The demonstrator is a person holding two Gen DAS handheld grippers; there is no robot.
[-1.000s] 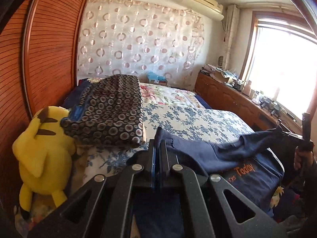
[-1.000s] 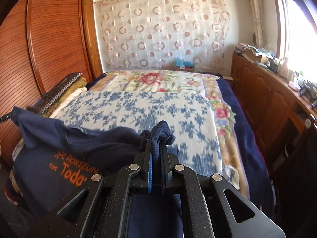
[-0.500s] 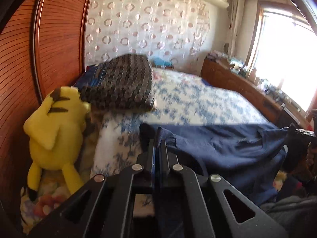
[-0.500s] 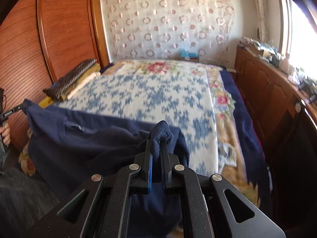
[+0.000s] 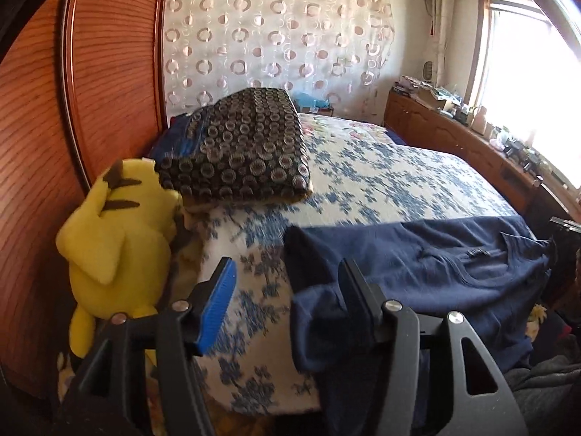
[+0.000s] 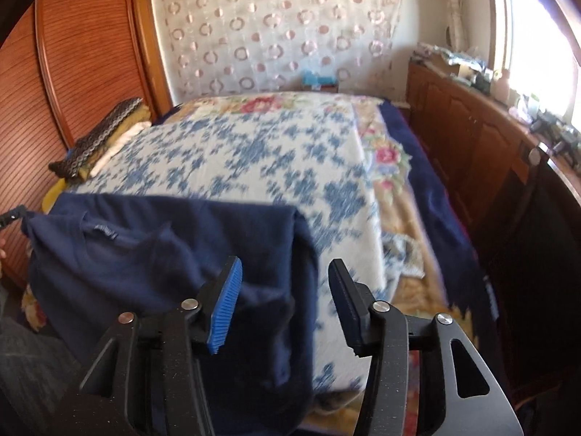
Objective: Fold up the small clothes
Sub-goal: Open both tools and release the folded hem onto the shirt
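Note:
A navy blue shirt (image 5: 417, 265) lies spread across the near edge of the bed, its lower part hanging over the side. It also shows in the right wrist view (image 6: 174, 247). My left gripper (image 5: 287, 272) is open at the shirt's left corner, with cloth lying against its right finger. My right gripper (image 6: 285, 272) is open at the shirt's right corner, with cloth lying between the jaws but not pinched.
The bed has a blue-flowered white quilt (image 5: 381, 178). A folded dark patterned blanket (image 5: 239, 149) and a yellow plush toy (image 5: 116, 232) sit at the left by the wooden wardrobe (image 5: 72, 109). A wooden cabinet (image 6: 472, 127) runs along the right under the window.
Both grippers lowered the shirt onto the bed edge and opened, letting go of its corners. The shirt now lies flat with the print face down.

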